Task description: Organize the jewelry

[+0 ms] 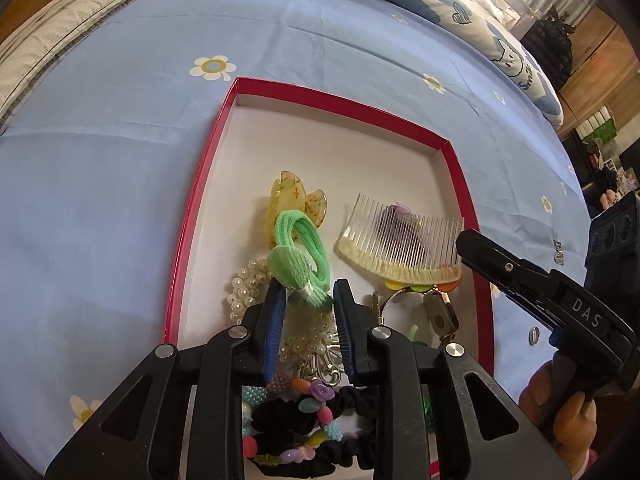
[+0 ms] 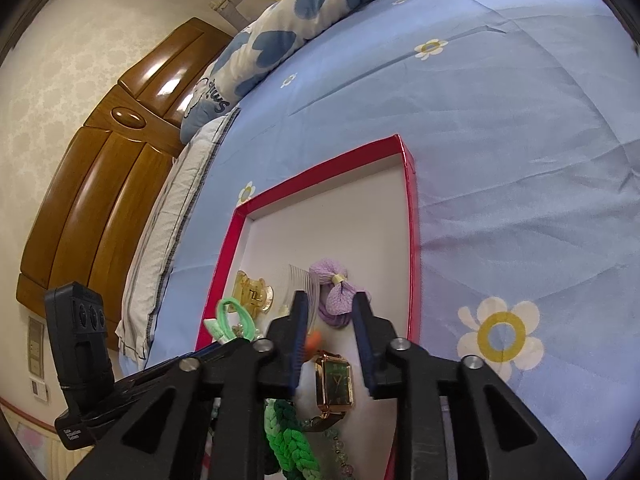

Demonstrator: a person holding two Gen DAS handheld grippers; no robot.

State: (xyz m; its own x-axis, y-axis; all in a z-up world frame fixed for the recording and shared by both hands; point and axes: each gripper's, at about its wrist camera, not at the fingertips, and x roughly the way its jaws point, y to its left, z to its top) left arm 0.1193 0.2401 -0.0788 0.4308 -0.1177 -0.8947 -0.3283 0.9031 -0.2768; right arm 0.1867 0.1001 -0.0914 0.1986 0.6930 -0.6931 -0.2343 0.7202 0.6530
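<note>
Left wrist view, nearest: a black scrunchie (image 1: 352,400) ringed by a pastel bead bracelet (image 1: 316,394) lies under the gripper body, at the near end of the red box (image 1: 200,208). The left gripper (image 1: 308,300) points steeply down; its jaws stand slightly apart, blue pads clear of the green hair tie (image 1: 298,252), whose bound end lies between the tips. No grip. A pearl strand (image 1: 246,288) sits just left of the tie, and more pearls show between the fingers.

Further in: an amber claw clip (image 1: 298,200) touches the far loop of the green tie. A clear comb (image 1: 400,240) lies to the right, teeth pointing away, over a purple item.

Right wrist view: the right gripper (image 2: 330,306) also has its jaws slightly parted, holding nothing. Below them lies a gold watch with a green face (image 2: 334,380), and a green braided cord (image 2: 288,440) lies nearer, to its left. Just past the tips rests a purple bow hair tie (image 2: 336,292), beside the comb.

The box rests on a blue flowered bedsheet (image 2: 520,160). Far off: a patterned duvet (image 2: 280,32) and a wooden headboard (image 2: 100,180).
</note>
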